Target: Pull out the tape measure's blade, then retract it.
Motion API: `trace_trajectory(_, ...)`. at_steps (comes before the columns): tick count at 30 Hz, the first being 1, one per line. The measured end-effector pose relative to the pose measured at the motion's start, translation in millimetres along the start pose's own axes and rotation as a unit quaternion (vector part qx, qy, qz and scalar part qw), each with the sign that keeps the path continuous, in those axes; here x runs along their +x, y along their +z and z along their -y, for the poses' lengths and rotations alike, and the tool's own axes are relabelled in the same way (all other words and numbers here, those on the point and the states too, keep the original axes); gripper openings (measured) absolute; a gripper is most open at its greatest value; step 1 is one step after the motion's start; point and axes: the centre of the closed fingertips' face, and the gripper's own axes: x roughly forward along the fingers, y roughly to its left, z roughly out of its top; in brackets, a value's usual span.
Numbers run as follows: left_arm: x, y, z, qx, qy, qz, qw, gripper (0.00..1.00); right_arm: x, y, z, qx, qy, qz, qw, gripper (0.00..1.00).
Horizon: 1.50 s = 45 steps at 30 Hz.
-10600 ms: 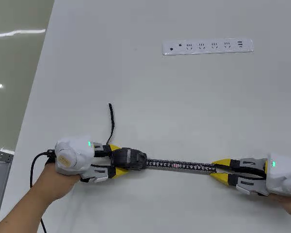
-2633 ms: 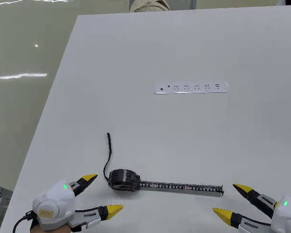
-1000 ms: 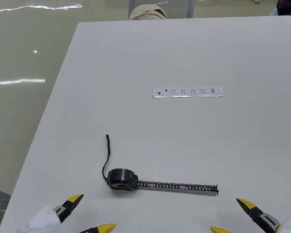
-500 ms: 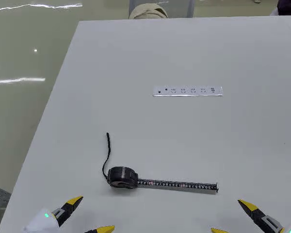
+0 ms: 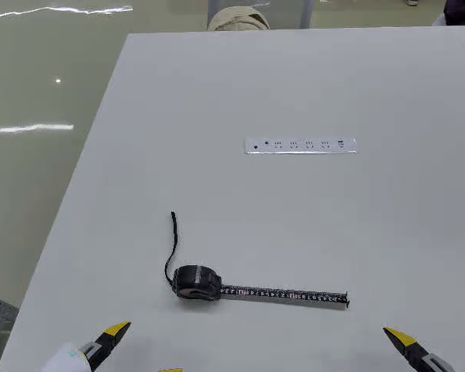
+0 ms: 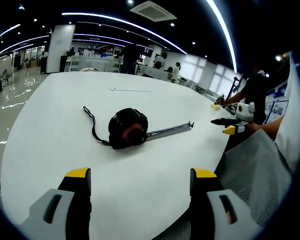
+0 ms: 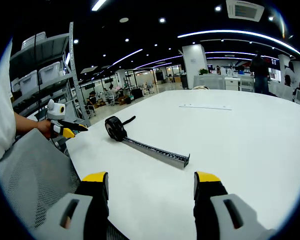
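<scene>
You're hovering at the near edge, left gripper [image 6: 141,175] and right gripper [image 7: 151,177] both spread wide, gripping nothing. Just beyond them, the tape measure [image 5: 195,281] is lying on the table [image 5: 294,217], its blade [image 5: 283,294] reaching out to the right. For retracting, try pinning the case with the left and easing the tip home with the right. The blade's numerals are reading too small, and no brand is showing. Farther off, the power strip [image 5: 301,146] is offering no legible writing.
</scene>
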Motion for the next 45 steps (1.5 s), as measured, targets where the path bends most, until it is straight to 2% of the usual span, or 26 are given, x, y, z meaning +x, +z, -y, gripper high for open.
trace_trajectory(11, -7.9, -4.0, 1.4, -0.002, 0.002, 0.004, 1.0, 0.79, -12.3, -4.2, -0.4, 0.002, -0.008, 0.003, 1.0, 0.69)
trace_trajectory(16, -12.1, -3.4, 3.0, -0.012, 0.005, 0.01, 0.9999, 0.79, -14.1, -4.5, -1.9, 0.004, -0.01, 0.007, 0.9999, 0.69)
trace_trajectory(18, -11.8, -6.7, 0.2, -0.015, 0.006, 0.01, 0.9998, 0.79, -13.6, -6.1, -2.6, 0.002, -0.01, 0.004, 0.9999, 0.69)
trace_trajectory(24, -11.4, -7.5, -0.4, -0.011, 0.008, 0.007, 0.9999, 0.79, -13.3, -6.2, -2.3, 0.005, -0.009, 0.006, 0.9999, 0.68)
trace_trajectory(34, -9.7, -0.7, 3.0, -0.002, 0.007, 0.004, 1.0, 0.79, -11.7, -1.9, -1.3, 0.003, -0.009, 0.013, 0.9999, 0.68)
trace_trajectory(37, -8.3, -0.2, 3.9, 0.006, 0.006, -0.003, 1.0, 0.79, -10.6, 0.1, -1.7, 0.001, -0.009, 0.017, 0.9998, 0.68)
trace_trajectory(41, -8.5, 5.3, 3.4, -0.001, 0.007, 0.001, 1.0, 0.8, -8.3, 1.3, -3.1, -0.002, -0.007, 0.017, 0.9998, 0.68)
trace_trajectory(45, -6.7, 8.7, 4.5, 0.002, 0.008, -0.008, 0.9999, 0.81, -6.2, 2.2, -4.3, -0.004, -0.004, 0.017, 0.9998, 0.67)
